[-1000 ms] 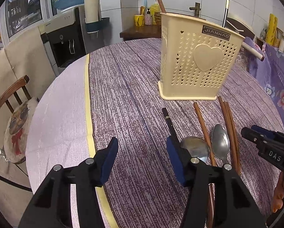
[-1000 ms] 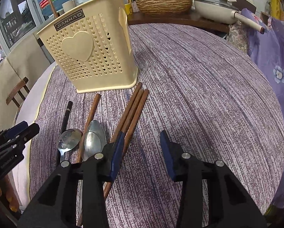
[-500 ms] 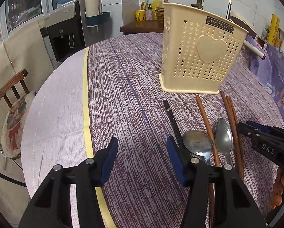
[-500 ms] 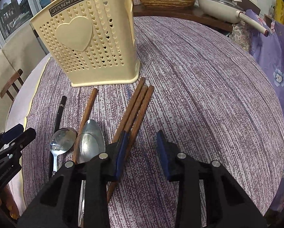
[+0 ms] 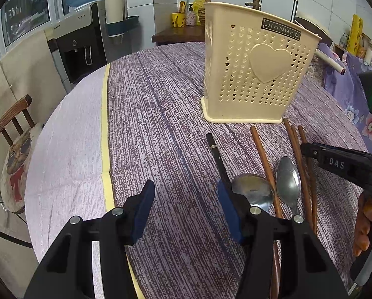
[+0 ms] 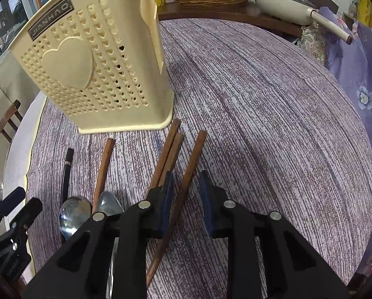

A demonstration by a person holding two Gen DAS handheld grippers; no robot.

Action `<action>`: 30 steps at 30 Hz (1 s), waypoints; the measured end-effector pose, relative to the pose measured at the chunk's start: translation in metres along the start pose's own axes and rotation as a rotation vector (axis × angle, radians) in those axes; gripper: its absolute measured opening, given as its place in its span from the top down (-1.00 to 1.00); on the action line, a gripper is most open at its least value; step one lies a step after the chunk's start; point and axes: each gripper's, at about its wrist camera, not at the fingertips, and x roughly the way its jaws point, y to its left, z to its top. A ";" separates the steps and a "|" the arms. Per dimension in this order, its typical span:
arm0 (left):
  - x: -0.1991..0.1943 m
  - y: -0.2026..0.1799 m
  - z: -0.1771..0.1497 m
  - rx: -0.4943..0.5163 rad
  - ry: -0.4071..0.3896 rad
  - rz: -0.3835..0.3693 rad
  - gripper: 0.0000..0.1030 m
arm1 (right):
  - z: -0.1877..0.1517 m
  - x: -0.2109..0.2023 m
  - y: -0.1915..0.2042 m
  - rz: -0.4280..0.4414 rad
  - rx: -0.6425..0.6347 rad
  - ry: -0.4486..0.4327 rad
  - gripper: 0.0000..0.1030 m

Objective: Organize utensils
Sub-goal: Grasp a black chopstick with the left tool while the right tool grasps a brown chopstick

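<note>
- Between my right claw's (image 6: 186, 199) parted pads lies one brown chopstick (image 6: 186, 174), not yet pinched; its mates (image 6: 166, 154) lie just left, before the cream holder (image 6: 98, 74).
- My left claw (image 5: 183, 209) hangs wide, gripping nothing, beside the black chopstick (image 5: 217, 154) and two spoons (image 5: 288, 182).
- Risk: closing off-centre could roll the stick or catch a neighbour.
- Hidden: the stick's near end, spoon handles, holder's compartments.

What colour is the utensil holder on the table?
Cream holder, perforated with small hearts and one big heart; best in the left wrist view.
</note>
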 end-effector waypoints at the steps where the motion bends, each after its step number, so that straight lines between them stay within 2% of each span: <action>1: 0.001 -0.001 0.002 0.000 0.001 -0.003 -0.02 | 0.002 0.001 0.000 -0.004 -0.004 -0.001 0.56; 4: 0.002 -0.003 0.009 -0.005 -0.006 -0.006 -0.02 | 0.008 0.005 -0.002 -0.006 0.016 -0.001 0.60; 10: 0.017 -0.012 0.025 -0.024 0.034 -0.047 0.03 | 0.014 0.008 -0.006 -0.001 0.033 -0.003 0.64; 16: 0.038 -0.024 0.029 -0.003 0.085 -0.026 0.30 | 0.017 0.009 -0.012 0.015 0.049 0.001 0.64; 24: 0.045 -0.023 0.027 -0.007 0.090 -0.004 0.41 | 0.016 0.010 -0.010 -0.004 0.079 -0.005 0.64; 28: 0.049 -0.025 0.030 0.009 0.089 0.032 0.47 | 0.009 0.012 -0.007 -0.018 0.099 -0.014 0.64; 30: 0.050 -0.026 0.032 0.011 0.091 0.041 0.49 | 0.008 0.013 -0.007 -0.022 0.106 -0.018 0.70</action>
